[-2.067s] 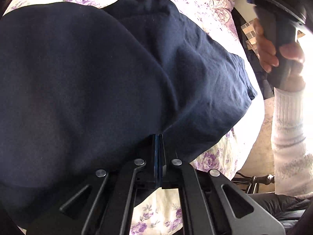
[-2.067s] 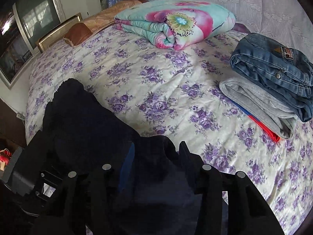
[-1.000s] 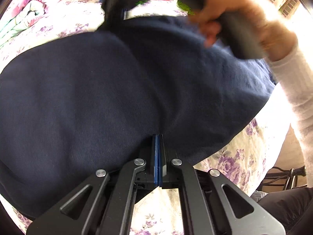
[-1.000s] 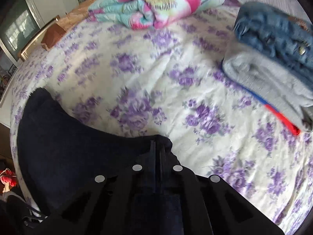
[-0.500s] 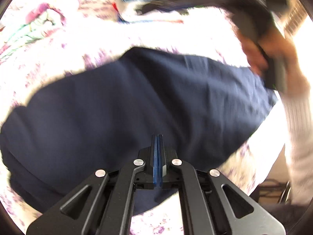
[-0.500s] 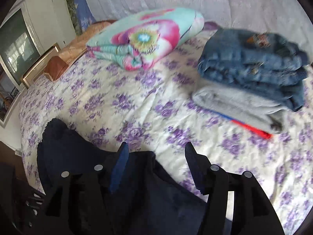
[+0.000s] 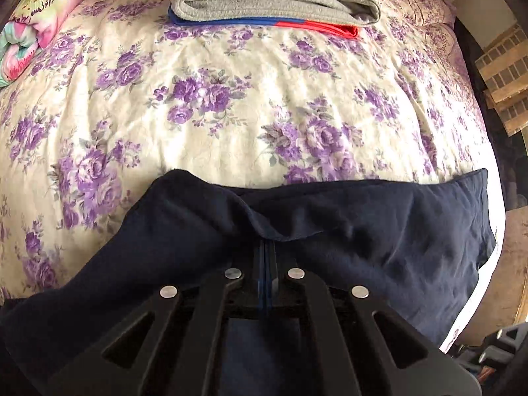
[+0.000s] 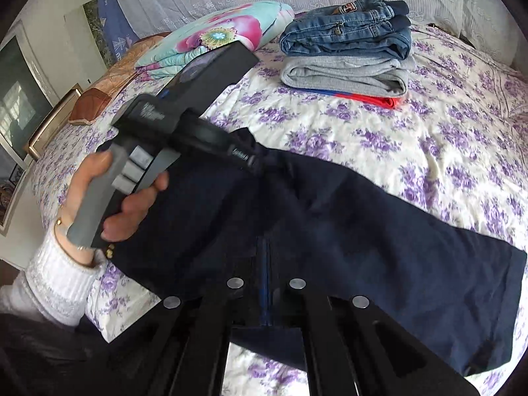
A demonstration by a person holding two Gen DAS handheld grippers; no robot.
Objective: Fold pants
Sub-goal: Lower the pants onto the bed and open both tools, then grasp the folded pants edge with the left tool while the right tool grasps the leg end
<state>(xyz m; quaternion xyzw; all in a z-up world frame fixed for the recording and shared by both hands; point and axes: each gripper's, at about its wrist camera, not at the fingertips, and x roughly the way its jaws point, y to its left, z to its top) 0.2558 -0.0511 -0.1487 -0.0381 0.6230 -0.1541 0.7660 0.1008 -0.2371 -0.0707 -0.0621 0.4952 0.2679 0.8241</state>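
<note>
The pants (image 8: 330,224) (navy, soft, creased) lay folded in a broad band across the floral bedspread (image 7: 231,92). The left gripper (image 7: 265,250) pinched a raised fold. The right gripper (image 8: 266,250) was pressed together over the cloth.

The navy pants (image 7: 379,241), which filled nearly the whole left-wrist view two seconds ago, now lie lower and flatter across the near edge of the floral bedspread (image 7: 231,105), with a broad stretch of sheet bared up to the stack of folded clothes (image 7: 274,0). The right gripper (image 8: 265,264), whose jaws sprang wide half a second ago, has just been closing and now sits pinched together over the dark cloth. The left hand (image 8: 109,198) now appears in the right-wrist view, its gripper nosed into a bunched fold.
</note>
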